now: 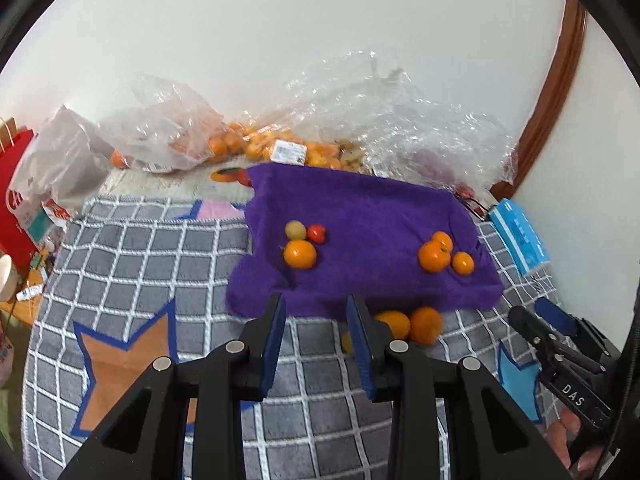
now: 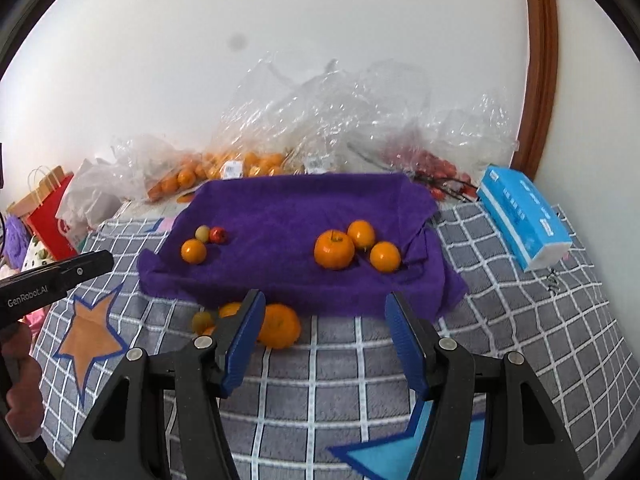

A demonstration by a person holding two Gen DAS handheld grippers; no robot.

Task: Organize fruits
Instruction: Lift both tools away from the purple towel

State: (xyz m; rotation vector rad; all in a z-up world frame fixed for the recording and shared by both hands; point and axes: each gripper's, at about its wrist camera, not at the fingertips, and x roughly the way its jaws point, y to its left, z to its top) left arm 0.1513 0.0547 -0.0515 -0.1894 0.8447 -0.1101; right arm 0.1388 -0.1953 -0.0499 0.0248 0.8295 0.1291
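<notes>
A purple towel point(image 1: 360, 224) point(image 2: 296, 216) lies on a grey checked blanket. On its left sit an orange point(image 1: 300, 254) point(image 2: 193, 251), a yellow-green small fruit point(image 1: 295, 229) point(image 2: 202, 233) and a red small fruit point(image 1: 316, 233) point(image 2: 217, 235). On its right sit three oranges point(image 1: 434, 256) point(image 2: 334, 250). In front of the towel lie loose oranges point(image 1: 426, 325) point(image 2: 279, 326) and a small greenish fruit point(image 2: 202, 321). My left gripper point(image 1: 316, 316) is open and empty above the blanket, left of the loose oranges. My right gripper point(image 2: 324, 312) is open and empty, right of them.
Clear plastic bags point(image 1: 256, 136) point(image 2: 320, 120) with oranges and red fruit lie against the wall behind the towel. A blue tissue pack point(image 1: 520, 236) point(image 2: 524, 216) lies at the right. Red paper bags point(image 1: 16, 200) point(image 2: 48, 216) stand at the left.
</notes>
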